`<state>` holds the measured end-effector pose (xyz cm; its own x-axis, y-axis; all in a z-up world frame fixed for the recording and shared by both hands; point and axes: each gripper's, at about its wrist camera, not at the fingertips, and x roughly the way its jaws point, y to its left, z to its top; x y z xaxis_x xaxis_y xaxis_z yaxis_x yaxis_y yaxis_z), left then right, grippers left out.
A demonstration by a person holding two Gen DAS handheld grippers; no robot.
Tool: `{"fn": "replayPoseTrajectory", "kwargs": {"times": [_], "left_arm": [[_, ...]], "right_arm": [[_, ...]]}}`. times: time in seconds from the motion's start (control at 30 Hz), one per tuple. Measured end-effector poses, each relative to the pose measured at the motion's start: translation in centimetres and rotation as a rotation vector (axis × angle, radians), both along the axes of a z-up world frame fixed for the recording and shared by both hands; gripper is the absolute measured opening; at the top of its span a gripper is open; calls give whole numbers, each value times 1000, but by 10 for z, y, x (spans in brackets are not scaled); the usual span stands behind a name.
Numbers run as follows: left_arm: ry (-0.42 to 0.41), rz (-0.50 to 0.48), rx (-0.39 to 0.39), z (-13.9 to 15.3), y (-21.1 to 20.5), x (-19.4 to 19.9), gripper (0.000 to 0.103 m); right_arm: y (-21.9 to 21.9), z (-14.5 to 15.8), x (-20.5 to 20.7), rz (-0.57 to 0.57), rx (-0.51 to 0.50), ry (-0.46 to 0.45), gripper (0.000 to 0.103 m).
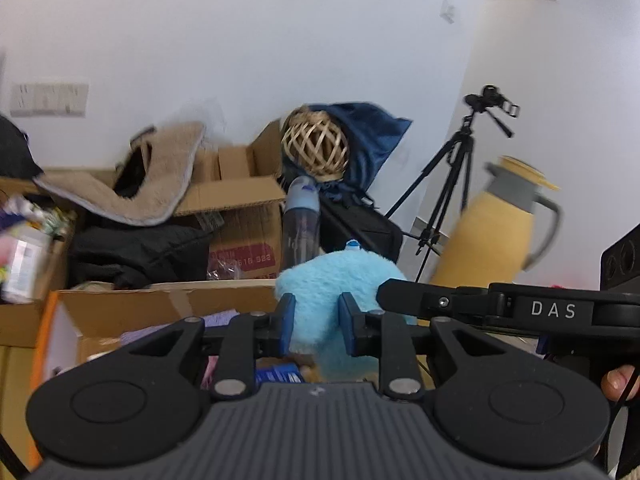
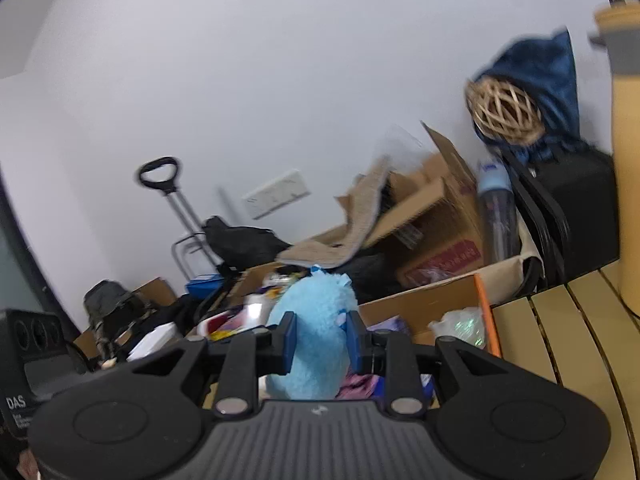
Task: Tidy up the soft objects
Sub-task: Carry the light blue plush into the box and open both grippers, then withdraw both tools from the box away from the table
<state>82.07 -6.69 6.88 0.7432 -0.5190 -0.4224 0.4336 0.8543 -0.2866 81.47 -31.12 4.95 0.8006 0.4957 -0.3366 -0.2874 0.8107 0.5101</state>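
The left gripper (image 1: 316, 320) is clamping its blue pads on a light blue plush toy (image 1: 340, 280), and the right gripper (image 2: 320, 340) is pinching the same plush toy (image 2: 316, 332) from the other side, so both sets of jaws are standing narrow with fur squeezed between them. The toy is hanging in the air above an open cardboard box (image 1: 160, 304) full of odds and ends, just beside the slatted table (image 2: 560, 340).

The likeliest trouble is the fur slipping: each pair of pads is biting only a fold of pile (how deep, I cannot tell), and two hands pulling apart could tear it free. A drop here would be sending it into the clutter below. The yellow thermos jug (image 1: 496, 224) and the water bottle (image 1: 302, 220) are standing near enough for a wide swing to knock them.
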Motion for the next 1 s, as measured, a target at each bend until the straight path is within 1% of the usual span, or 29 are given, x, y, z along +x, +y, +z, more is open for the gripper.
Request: {"fn": "replayPoseTrajectory", "kwargs": {"times": [0.1, 0.17, 0.23, 0.3, 0.33, 0.37, 0.4, 0.47, 0.53, 0.57, 0.6, 0.63, 0.7, 0.77, 0.8, 0.87, 0.93, 1.0], "left_arm": [[69, 17, -9, -24, -4, 51, 23], [130, 39, -11, -41, -5, 74, 23], [174, 49, 28, -58, -8, 87, 22], [208, 62, 78, -72, -14, 96, 20], [221, 85, 105, -78, -16, 99, 20], [229, 109, 130, -82, -17, 100, 20], [236, 127, 151, -86, -17, 101, 20], [271, 137, 179, -93, -18, 108, 19], [310, 143, 174, -96, -16, 115, 19], [305, 152, 175, -95, -15, 115, 19], [292, 159, 187, -91, -15, 112, 19], [276, 160, 196, -86, -14, 109, 19], [254, 158, 193, -73, -10, 98, 20], [228, 161, 195, -57, -1, 84, 20], [217, 172, 201, -48, 2, 77, 20], [188, 177, 224, -28, 11, 60, 20], [151, 181, 245, -7, 19, 42, 20], [124, 188, 267, 11, 29, 22, 24]], "right_arm": [[-6, -17, 49, -18, 5, 58, 25], [-6, -33, 81, -19, 1, 106, 25], [-3, -48, 105, -21, -18, 155, 25], [6, -63, 122, -20, -87, 175, 24], [12, -73, 132, -19, -130, 197, 24], [18, -84, 142, -11, -170, 238, 23], [25, -88, 149, 3, -226, 267, 21], [40, -81, 150, 9, -326, 245, 22], [54, -83, 154, 14, -443, 255, 22], [60, -89, 159, 20, -503, 277, 19], [63, -93, 162, 36, -537, 282, 18], [67, -94, 164, 53, -555, 280, 21], [76, -90, 164, 59, -608, 273, 21], [85, -90, 159, 67, -667, 230, 22], [85, -92, 155, 73, -679, 204, 22], [82, -89, 152, 65, -659, 188, 23], [73, -79, 147, 39, -603, 221, 27], [68, -67, 133, 36, -582, 201, 30]]}}
